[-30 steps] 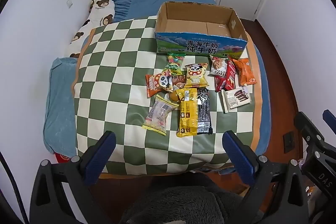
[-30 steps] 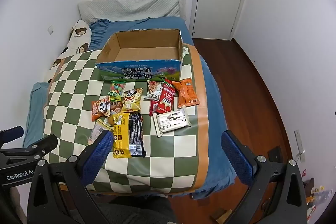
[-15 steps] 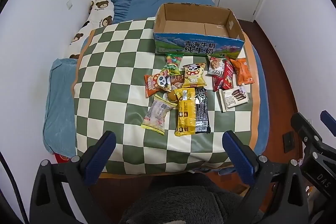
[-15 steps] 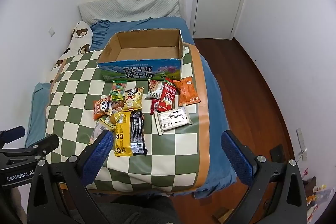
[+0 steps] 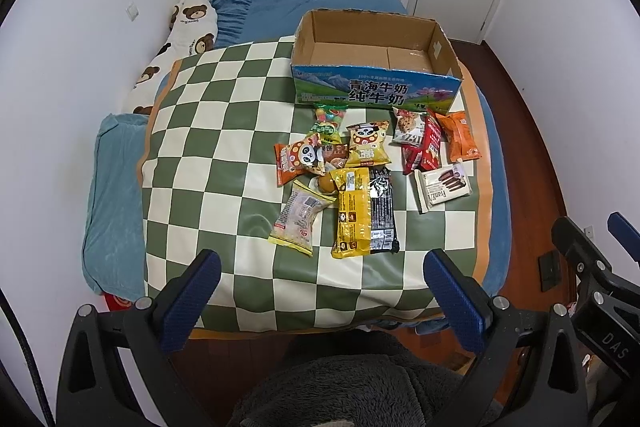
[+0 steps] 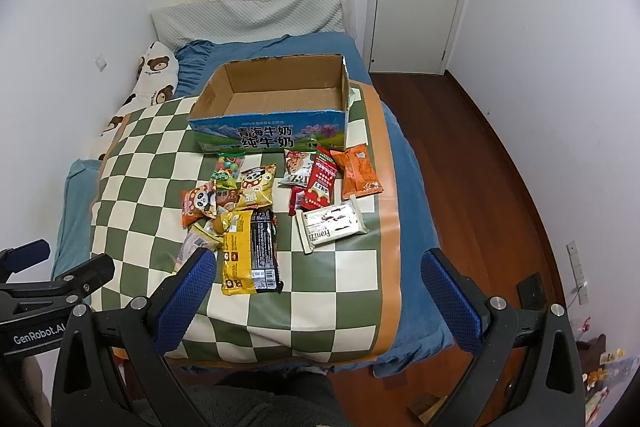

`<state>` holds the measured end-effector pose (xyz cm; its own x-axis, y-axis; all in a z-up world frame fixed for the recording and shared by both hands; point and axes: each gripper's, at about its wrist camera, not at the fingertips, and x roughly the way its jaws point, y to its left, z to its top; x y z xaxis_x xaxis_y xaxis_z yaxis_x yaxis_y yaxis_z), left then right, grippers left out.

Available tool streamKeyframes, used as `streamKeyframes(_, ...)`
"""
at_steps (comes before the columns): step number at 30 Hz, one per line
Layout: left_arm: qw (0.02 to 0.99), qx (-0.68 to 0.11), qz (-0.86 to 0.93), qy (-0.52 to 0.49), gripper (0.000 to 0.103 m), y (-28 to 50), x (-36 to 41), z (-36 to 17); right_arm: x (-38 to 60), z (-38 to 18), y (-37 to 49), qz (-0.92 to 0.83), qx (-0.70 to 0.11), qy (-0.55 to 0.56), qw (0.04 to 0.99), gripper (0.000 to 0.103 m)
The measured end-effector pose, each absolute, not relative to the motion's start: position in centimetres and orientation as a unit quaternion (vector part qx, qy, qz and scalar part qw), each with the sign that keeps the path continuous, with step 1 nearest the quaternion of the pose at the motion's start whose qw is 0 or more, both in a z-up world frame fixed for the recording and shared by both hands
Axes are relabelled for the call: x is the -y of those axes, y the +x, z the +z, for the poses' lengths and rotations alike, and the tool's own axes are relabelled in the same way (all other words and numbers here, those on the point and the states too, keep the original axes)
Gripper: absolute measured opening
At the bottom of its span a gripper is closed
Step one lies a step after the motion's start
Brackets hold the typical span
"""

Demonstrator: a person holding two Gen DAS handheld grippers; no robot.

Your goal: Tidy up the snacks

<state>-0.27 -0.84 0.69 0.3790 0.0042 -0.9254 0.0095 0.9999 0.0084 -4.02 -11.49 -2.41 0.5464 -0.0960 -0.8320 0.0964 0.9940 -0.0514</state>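
The snacks point(image 5: 360, 179) lay loose on the checked cloth point(image 5: 224, 131) over the bed, just before the empty box point(image 5: 376, 67), presumably their destination. Both tools, left point(image 5: 320, 295) and right point(image 6: 316, 291), hung wide open and empty, well short of the snacks, apparently poised for a first pick.

Left tongs point(image 5: 322, 291) and right tongs point(image 6: 320, 287) both gape wide, empty

clear snack packet point(image 6: 192, 247) half hidden behind right tool's finger point(image 6: 188, 291)
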Motion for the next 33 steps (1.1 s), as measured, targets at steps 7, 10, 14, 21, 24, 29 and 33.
streamKeyframes(7,0.831,-0.556,-0.002,0.006,0.103,-0.3,0.8,0.7,11.4,-2.3,-4.1,-0.055,-0.472,0.002,0.880,0.103)
streamKeyframes(10,0.832,-0.555,-0.001,0.006,0.103,-0.3,0.8,0.7,11.4,-2.3,-4.3,-0.055,-0.471,0.002,0.881,0.103)
streamKeyframes(14,0.832,-0.554,-0.001,0.006,0.103,-0.4,0.8,0.7,11.4,-2.3,-4.3,-0.054,-0.470,0.003,0.881,0.103)
streamKeyframes(21,0.833,-0.553,-0.001,0.005,0.103,-0.6,1.3,1.4,10.7,-1.9,-4.5,-0.053,-0.470,0.005,0.881,0.103)
streamKeyframes(24,0.833,-0.553,-0.001,0.006,0.103,-0.7,1.3,1.4,10.9,-2.0,-4.5,-0.052,-0.470,0.005,0.881,0.103)
streamKeyframes(29,0.833,-0.554,0.000,0.005,0.103,-0.8,2.1,2.2,10.6,-1.9,-4.2,-0.051,-0.469,0.007,0.882,0.103)
streamKeyframes(33,0.833,-0.554,0.000,0.004,0.103,-0.9,2.2,2.4,10.5,-2.0,-4.2,-0.050,-0.470,0.006,0.881,0.103)
